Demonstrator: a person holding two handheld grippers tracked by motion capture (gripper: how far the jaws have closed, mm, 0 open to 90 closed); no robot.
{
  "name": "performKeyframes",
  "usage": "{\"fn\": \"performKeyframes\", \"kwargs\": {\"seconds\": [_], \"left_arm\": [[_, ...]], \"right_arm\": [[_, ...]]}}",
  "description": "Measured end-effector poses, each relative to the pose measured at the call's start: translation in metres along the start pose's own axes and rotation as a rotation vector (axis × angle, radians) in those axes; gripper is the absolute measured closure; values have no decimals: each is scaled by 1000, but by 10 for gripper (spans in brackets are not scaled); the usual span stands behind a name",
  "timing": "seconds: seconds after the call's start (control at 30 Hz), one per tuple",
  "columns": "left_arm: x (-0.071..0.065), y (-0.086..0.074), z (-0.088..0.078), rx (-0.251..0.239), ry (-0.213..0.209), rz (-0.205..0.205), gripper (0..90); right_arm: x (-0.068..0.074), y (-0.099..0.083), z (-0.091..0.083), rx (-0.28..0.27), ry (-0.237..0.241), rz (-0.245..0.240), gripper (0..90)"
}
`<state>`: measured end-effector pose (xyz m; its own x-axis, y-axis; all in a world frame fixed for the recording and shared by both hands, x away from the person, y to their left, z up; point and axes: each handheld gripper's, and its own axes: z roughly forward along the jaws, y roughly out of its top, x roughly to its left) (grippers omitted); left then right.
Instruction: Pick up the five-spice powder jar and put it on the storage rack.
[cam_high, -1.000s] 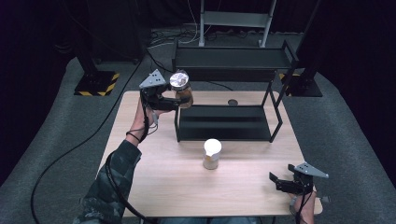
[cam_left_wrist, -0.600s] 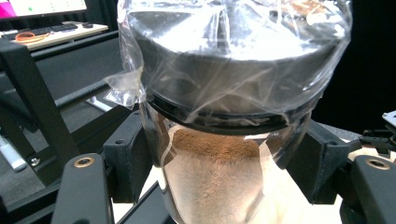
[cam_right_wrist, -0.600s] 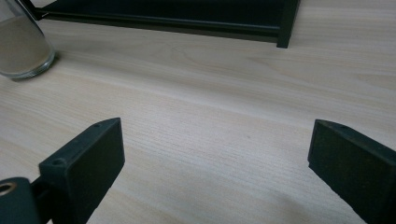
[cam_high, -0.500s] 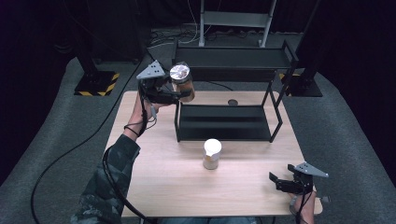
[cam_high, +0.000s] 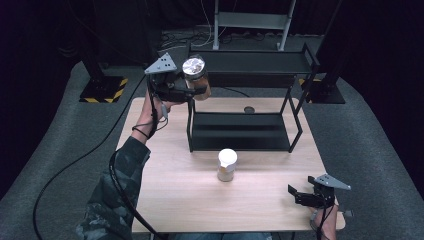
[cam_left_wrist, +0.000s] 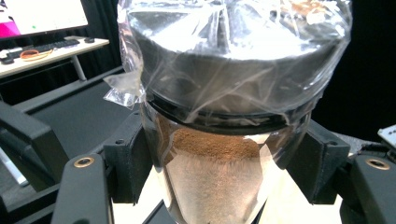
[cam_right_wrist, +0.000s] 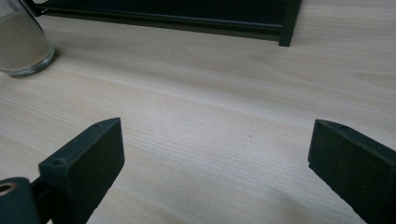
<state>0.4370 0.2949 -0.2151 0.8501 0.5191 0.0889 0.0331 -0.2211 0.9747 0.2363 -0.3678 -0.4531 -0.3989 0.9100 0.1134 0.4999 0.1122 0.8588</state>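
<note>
My left gripper (cam_high: 196, 88) is shut on a glass jar of brown powder (cam_high: 196, 76) with a silver lid wrapped in clear film. It holds the jar in the air at the left end of the black two-level rack (cam_high: 250, 95), about level with the top shelf (cam_high: 255, 62). Up close, the jar (cam_left_wrist: 224, 154) sits between the two black jaws, its lid (cam_left_wrist: 233, 51) near the camera. A second jar with a white lid (cam_high: 226, 164) stands on the wooden table (cam_high: 165, 190) in front of the rack, and its base (cam_right_wrist: 21, 44) is at the upper left. My right gripper (cam_high: 294, 194) rests open near the table's front right corner.
A small dark round thing (cam_high: 248, 109) lies on the table behind the rack's lower shelf (cam_high: 240, 131). A metal frame (cam_high: 252, 22) stands on the floor behind the table. A desk with a monitor (cam_left_wrist: 42, 16) lies beyond the rack. Cables trail along the person's left sleeve (cam_high: 117, 200).
My left gripper has lifted the jar higher and carried it right, closer to the rack's top shelf. The right gripper and the white-lidded jar have stayed put.
</note>
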Motion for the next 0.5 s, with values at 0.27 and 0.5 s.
{"fn": "performKeyframes", "kwargs": {"seconds": [0.27, 0.5], "left_arm": [[3, 14, 0, -8, 17, 1, 301], [4, 27, 1, -16, 30, 6, 301]], "right_arm": [[1, -1, -1, -7, -3, 2, 28], [0, 0, 0, -3, -2, 3, 27]]}}
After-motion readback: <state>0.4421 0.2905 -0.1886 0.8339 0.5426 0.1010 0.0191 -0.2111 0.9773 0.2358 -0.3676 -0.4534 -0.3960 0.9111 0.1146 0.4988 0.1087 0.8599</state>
